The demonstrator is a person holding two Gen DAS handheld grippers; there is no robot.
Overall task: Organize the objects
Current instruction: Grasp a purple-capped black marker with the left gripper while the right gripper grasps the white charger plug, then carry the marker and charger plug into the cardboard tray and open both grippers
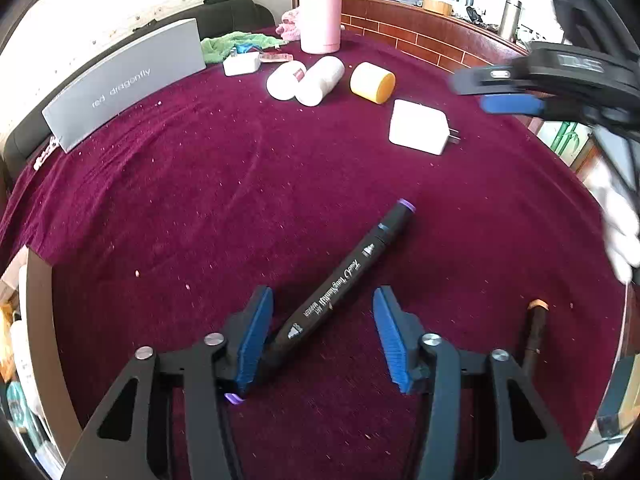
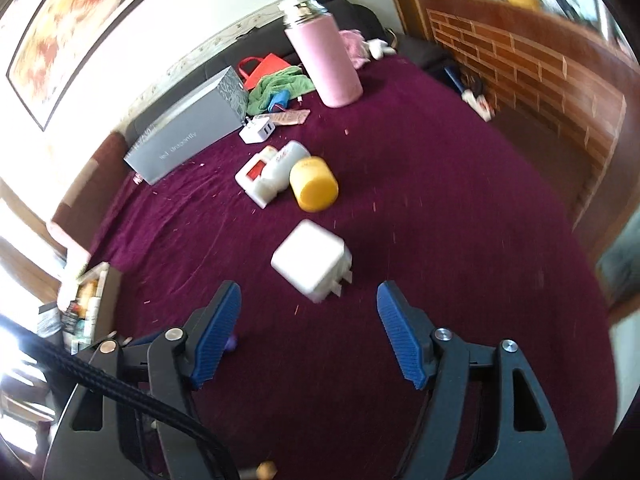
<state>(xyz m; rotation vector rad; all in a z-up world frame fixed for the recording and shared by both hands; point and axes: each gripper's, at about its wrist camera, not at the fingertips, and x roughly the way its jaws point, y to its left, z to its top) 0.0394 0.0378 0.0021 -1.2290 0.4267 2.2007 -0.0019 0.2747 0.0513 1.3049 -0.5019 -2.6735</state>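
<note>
The left gripper (image 1: 323, 334) has its jaws partly open astride a black marker (image 1: 345, 278); only the left pad touches it. The right gripper (image 2: 309, 334) holds nothing, jaws wide, with a white charger (image 2: 310, 261) just beyond on the maroon-covered counter (image 2: 440, 200).

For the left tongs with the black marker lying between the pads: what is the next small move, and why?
Probably close the left tongs a little further on the black marker. It lies diagonally on the maroon cloth between the blue pads; the left pad appears to touch the barrel, but the right pad stands clear of it, so there is no grip yet.
</note>
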